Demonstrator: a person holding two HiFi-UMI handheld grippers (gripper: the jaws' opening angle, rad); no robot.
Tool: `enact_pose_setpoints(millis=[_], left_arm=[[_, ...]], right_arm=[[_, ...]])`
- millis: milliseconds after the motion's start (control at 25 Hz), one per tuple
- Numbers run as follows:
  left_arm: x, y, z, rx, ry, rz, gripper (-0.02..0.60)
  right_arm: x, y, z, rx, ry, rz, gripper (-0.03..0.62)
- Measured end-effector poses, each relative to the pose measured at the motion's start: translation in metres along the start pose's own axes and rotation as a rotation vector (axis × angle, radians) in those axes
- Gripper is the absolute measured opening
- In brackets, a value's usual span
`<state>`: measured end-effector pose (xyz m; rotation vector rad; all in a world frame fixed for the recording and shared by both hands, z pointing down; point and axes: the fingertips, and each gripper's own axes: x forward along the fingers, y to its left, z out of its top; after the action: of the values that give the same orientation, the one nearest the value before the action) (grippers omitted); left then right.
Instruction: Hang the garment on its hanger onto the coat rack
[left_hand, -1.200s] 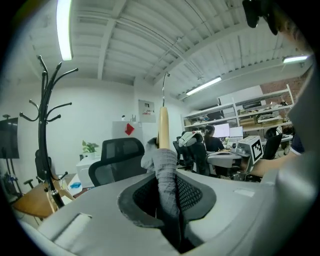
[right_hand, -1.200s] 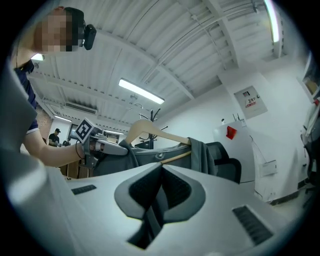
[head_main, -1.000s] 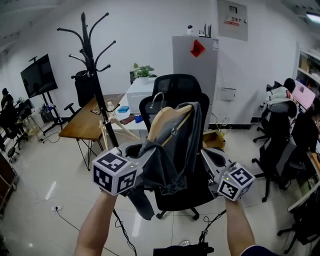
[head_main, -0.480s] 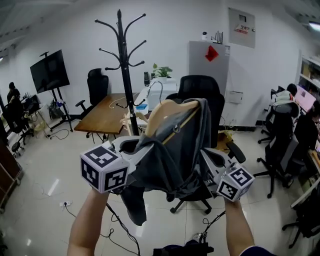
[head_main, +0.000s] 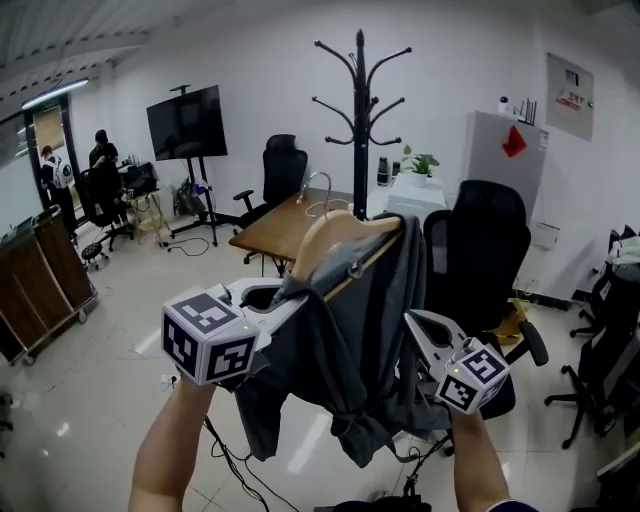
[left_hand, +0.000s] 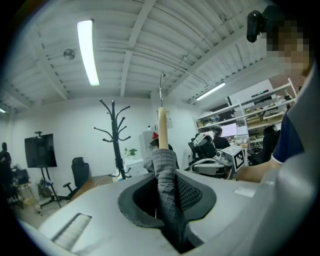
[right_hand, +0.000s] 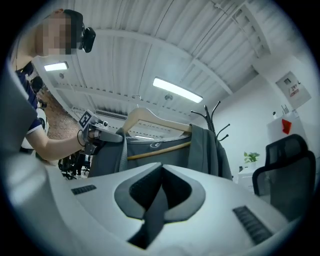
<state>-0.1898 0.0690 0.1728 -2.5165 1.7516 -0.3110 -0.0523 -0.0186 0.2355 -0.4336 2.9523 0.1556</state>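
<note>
A dark grey garment (head_main: 350, 340) hangs on a wooden hanger (head_main: 335, 230) with a metal hook, held up in front of me. My left gripper (head_main: 270, 295) is shut on the garment's knit edge (left_hand: 165, 170) at the hanger's end (left_hand: 162, 127). My right gripper (head_main: 415, 325) is lower at the right, its jaws closed on a strip of dark fabric (right_hand: 157, 200). In the right gripper view the hanger (right_hand: 150, 120) and garment (right_hand: 200, 145) spread ahead. The black coat rack (head_main: 360, 120) stands straight ahead beyond the hanger, some way off, and shows too as the coat rack (left_hand: 114, 135).
A black office chair (head_main: 480, 250) stands right of the garment. A wooden table (head_main: 275, 225) is beside the rack's base, a white cabinet (head_main: 505, 150) behind. A TV on a stand (head_main: 187, 122), people (head_main: 100, 170) and a cart (head_main: 50, 270) are at left. Cables (head_main: 230, 460) lie on the floor.
Both grippers have carried the hanger and garment sideways across the room. The coat rack has shifted from the upper left of the head view to its centre; the black chair is now at the right.
</note>
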Motion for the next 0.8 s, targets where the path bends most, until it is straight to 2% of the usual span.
enact_pose_setpoints(millis=[160, 360, 560, 800], left_arm=[[-0.020, 0.032, -0.011, 0.019, 0.052, 0.072, 0.057], [-0.007, 0.064, -0.033, 0.047, 0.135, 0.105, 0.057], [0.023, 0.096, -0.055, 0.046, 0.174, 0.111, 0.057], [0.080, 0.140, -0.060, 0.052, 0.167, 0.079, 0.057]], right_arm=[[0.034, 0.022, -0.009, 0.020, 0.005, 0.068, 0.005], [0.058, 0.019, -0.018, 0.042, 0.010, 0.084, 0.005], [0.080, -0.003, -0.034, 0.048, 0.015, 0.082, 0.005], [0.110, -0.057, -0.052, 0.046, 0.005, 0.043, 0.005]])
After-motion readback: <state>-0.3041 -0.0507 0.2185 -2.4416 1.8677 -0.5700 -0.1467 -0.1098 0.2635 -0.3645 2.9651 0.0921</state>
